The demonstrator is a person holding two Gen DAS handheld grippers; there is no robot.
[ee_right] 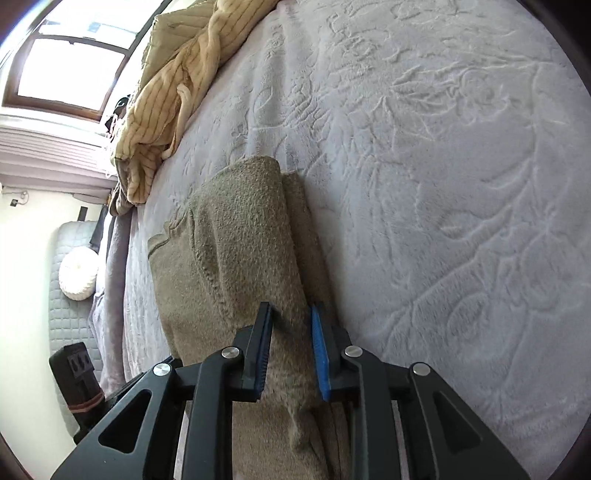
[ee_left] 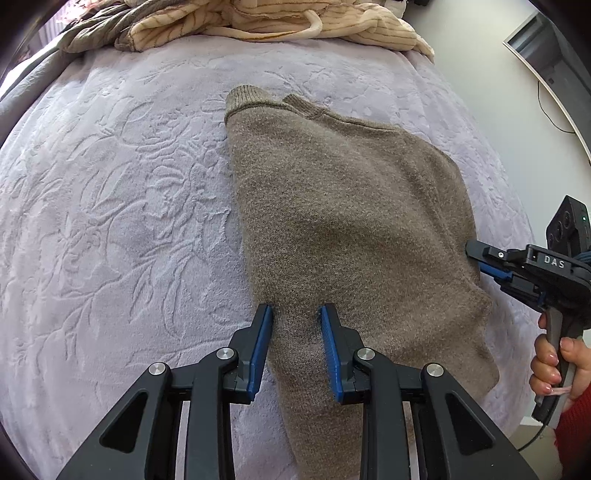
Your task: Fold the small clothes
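Note:
A brown knitted sweater point(ee_left: 351, 206) lies partly folded on the lilac embossed bed cover point(ee_left: 110, 206), its ribbed hem at the far end. My left gripper point(ee_left: 295, 310) is open, its blue pads either side of the sweater's near left edge. My right gripper point(ee_left: 476, 256) reaches in from the right, its fingers at the sweater's right edge. In the right wrist view the right gripper point(ee_right: 291, 308) is open astride a raised fold of the sweater point(ee_right: 243, 236), with knit between the pads.
A heap of cream striped and grey clothes point(ee_left: 266, 22) lies at the far end of the bed, also in the right wrist view point(ee_right: 173, 85). A window point(ee_right: 70, 70) and a quilted chair with a white cushion point(ee_right: 79, 273) stand beyond the bed edge.

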